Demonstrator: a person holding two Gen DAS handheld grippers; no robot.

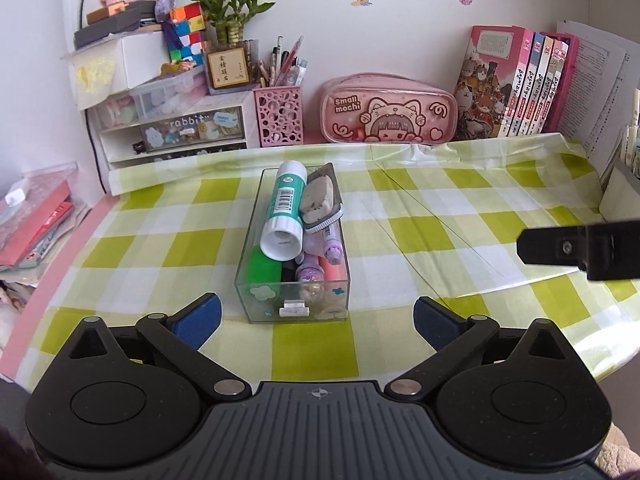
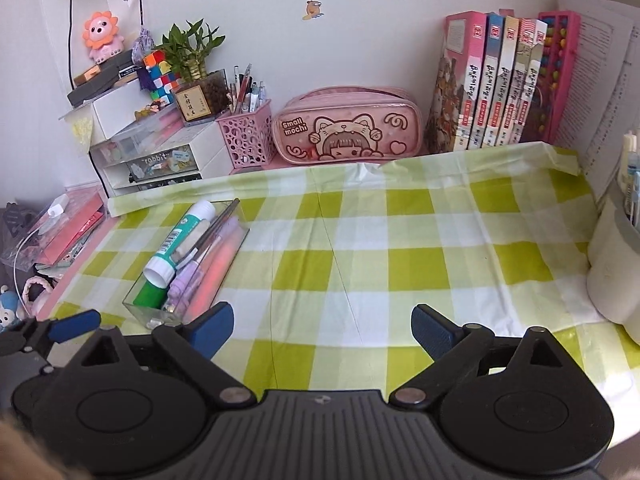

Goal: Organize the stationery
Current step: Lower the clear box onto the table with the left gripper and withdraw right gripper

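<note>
A clear plastic box (image 1: 248, 280) stands on the green-checked tablecloth. It holds a white and teal glue stick (image 1: 285, 210), an eraser in a grey case (image 1: 320, 200), purple pens (image 1: 332, 244), a green marker (image 1: 262, 268) and a pink highlighter (image 1: 334, 270). My left gripper (image 1: 317, 322) is open and empty, just in front of the box. My right gripper (image 2: 322, 330) is open and empty over bare cloth; the box (image 2: 136, 306) lies to its left, with the glue stick (image 2: 180, 240) on top. One right finger (image 1: 560, 246) shows at the right edge of the left wrist view.
At the back stand a pink pencil case (image 1: 390, 110), a pink pen holder (image 1: 278, 114), white drawers (image 1: 172, 128), a plant (image 1: 230, 12) and a row of books (image 1: 516, 80). Folders (image 1: 32, 228) lie at the left. A white roll (image 2: 616, 272) sits at the right.
</note>
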